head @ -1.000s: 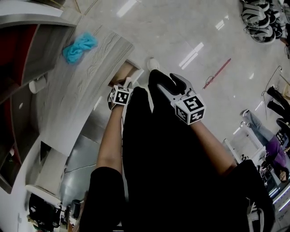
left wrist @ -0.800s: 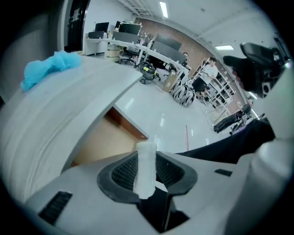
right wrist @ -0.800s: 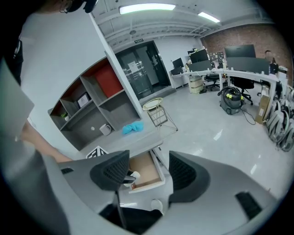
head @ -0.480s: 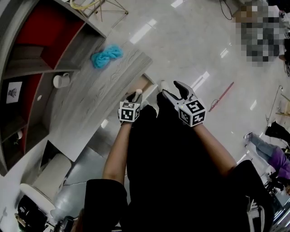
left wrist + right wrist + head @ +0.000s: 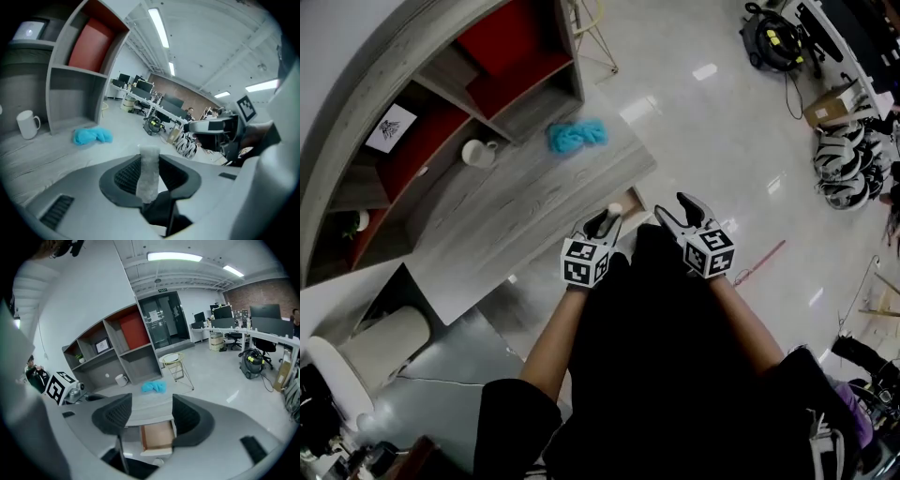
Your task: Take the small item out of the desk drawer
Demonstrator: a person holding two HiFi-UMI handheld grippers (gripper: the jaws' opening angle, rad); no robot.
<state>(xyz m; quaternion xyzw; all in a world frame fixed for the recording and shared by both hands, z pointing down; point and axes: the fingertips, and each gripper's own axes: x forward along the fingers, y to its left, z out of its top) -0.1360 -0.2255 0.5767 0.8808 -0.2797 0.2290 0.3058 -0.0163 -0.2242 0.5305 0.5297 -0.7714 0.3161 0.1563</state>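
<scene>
My left gripper [image 5: 150,177] is shut on a small frosted whitish cylinder [image 5: 149,161], which stands upright between the ribbed pads. In the head view that left gripper [image 5: 602,225] hangs above the desk's front edge with the pale item [image 5: 615,210] at its tip. The right gripper [image 5: 673,208] is beside it, open and holding nothing. In the right gripper view its jaws [image 5: 152,416] stand wide apart above the open drawer [image 5: 158,437], whose brown inside looks bare. The drawer [image 5: 633,198] is mostly hidden behind the grippers in the head view.
On the grey wood desk [image 5: 516,216] lie a blue cloth [image 5: 577,136] and a white mug [image 5: 476,153]. Grey and red shelves [image 5: 441,84] stand behind it. A wire stool [image 5: 174,363] is at the desk's end. Shiny floor lies to the right.
The view has swung so that the shelves and mug now show. Both grippers have moved from beside the drawer to a place in front of the desk's edge, the left still gripping the item.
</scene>
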